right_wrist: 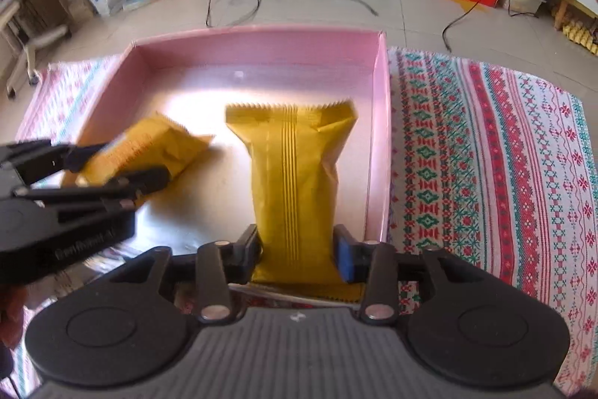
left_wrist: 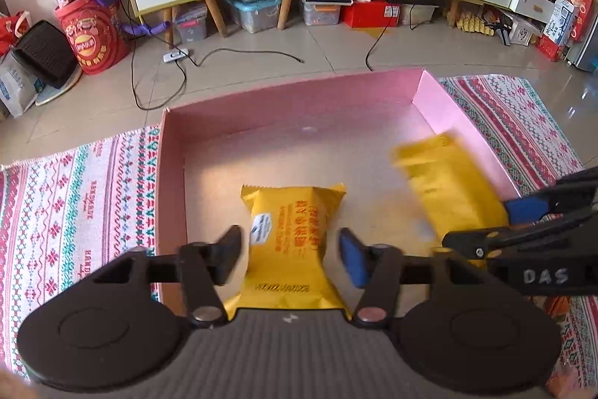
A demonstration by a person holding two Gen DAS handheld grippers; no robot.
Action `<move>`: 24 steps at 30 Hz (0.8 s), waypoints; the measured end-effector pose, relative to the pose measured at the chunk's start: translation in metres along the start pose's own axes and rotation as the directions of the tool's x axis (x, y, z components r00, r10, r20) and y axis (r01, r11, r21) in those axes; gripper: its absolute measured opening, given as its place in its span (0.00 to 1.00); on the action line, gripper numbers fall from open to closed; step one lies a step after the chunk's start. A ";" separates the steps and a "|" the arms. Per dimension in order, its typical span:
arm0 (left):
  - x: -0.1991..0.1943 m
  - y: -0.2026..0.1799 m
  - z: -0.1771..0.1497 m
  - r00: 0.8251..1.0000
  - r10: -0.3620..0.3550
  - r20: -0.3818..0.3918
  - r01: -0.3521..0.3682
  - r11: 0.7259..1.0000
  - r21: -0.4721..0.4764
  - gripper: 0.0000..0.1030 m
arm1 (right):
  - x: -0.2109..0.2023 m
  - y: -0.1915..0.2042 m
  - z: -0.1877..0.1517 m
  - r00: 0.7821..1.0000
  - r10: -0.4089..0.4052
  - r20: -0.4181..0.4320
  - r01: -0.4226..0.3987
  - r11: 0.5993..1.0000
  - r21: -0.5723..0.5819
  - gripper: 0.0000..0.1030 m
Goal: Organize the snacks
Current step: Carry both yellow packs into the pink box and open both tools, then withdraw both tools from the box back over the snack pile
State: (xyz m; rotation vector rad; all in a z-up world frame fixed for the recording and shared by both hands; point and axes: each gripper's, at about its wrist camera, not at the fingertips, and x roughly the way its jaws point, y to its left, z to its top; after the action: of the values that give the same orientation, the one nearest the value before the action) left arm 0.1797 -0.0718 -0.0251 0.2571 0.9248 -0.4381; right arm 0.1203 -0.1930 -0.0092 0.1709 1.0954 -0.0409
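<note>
While both yellow packets lie inside the pink box [left_wrist: 175,174] on the patterned cloth [left_wrist: 74,197], left gripper [left_wrist: 291,253] wide — pads clear of its printed snack packet [left_wrist: 287,230], right gripper [right_wrist: 299,249] narrower — flanking the plain-backed snack packet [right_wrist: 295,167], contact unclear.

In the pink box [right_wrist: 381,137], one yellow snack packet [right_wrist: 295,174] lies by the right wall between the right gripper's [right_wrist: 299,253] fingers. Another packet [right_wrist: 149,148] lies left, within the left gripper [right_wrist: 116,167].
</note>
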 end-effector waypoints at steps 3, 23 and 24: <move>-0.005 -0.001 0.002 1.000 0.005 0.017 -0.005 1.000 0.001 0.81 | -0.011 -0.002 0.002 0.999 0.032 0.036 -0.033 0.999 0.018 0.63; -0.060 0.001 -0.034 0.998 -0.039 0.044 0.039 0.999 0.018 1.00 | -0.067 0.004 -0.036 0.993 0.017 0.117 -0.006 0.996 -0.094 0.88; -0.063 0.001 -0.037 0.998 -0.042 0.044 0.041 0.999 0.024 1.00 | -0.069 0.004 -0.039 0.993 0.017 0.116 -0.006 0.995 -0.097 0.89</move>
State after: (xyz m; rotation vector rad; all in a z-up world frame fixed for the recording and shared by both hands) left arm 0.1208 -0.0402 0.0043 0.2483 0.8829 -0.4910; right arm 0.0547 -0.1868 0.0348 0.0864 0.9772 0.0125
